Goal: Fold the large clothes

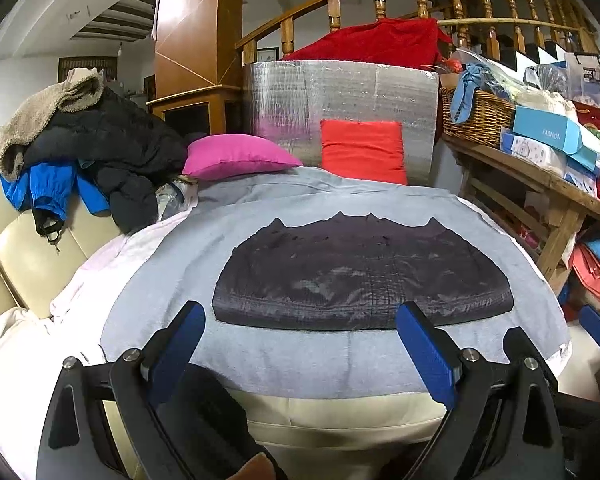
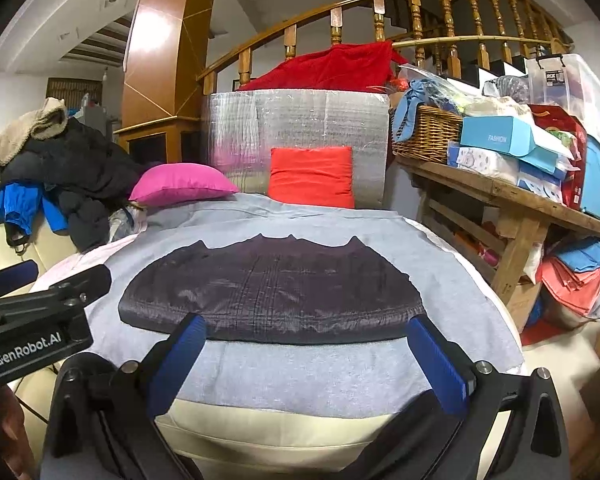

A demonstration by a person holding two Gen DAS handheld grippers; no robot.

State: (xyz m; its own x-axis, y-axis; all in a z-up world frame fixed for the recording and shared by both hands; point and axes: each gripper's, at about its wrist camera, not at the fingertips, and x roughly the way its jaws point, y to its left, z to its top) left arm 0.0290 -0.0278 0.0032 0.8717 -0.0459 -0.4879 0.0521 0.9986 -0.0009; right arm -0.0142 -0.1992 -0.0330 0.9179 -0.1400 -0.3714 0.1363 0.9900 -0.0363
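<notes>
A large grey T-shirt (image 1: pixel 300 356) with a big black bat-shaped print (image 1: pixel 360 276) lies spread flat over a cream cushion. It also shows in the right wrist view (image 2: pixel 308 376), with its print (image 2: pixel 272 292). My left gripper (image 1: pixel 304 344) is open and empty, hovering over the shirt's near hem. My right gripper (image 2: pixel 306 358) is open and empty over the same hem, to the right of the left one. The left gripper's body (image 2: pixel 32 320) shows at the left of the right wrist view.
A pink pillow (image 1: pixel 236 158) and a red pillow (image 1: pixel 362 150) lie beyond the shirt, before a silver foil panel (image 1: pixel 340 92). A pile of dark, blue and beige jackets (image 1: pixel 80 148) sits left. A wooden bench (image 1: pixel 548 188) with boxes and a wicker basket (image 1: pixel 480 112) stands right.
</notes>
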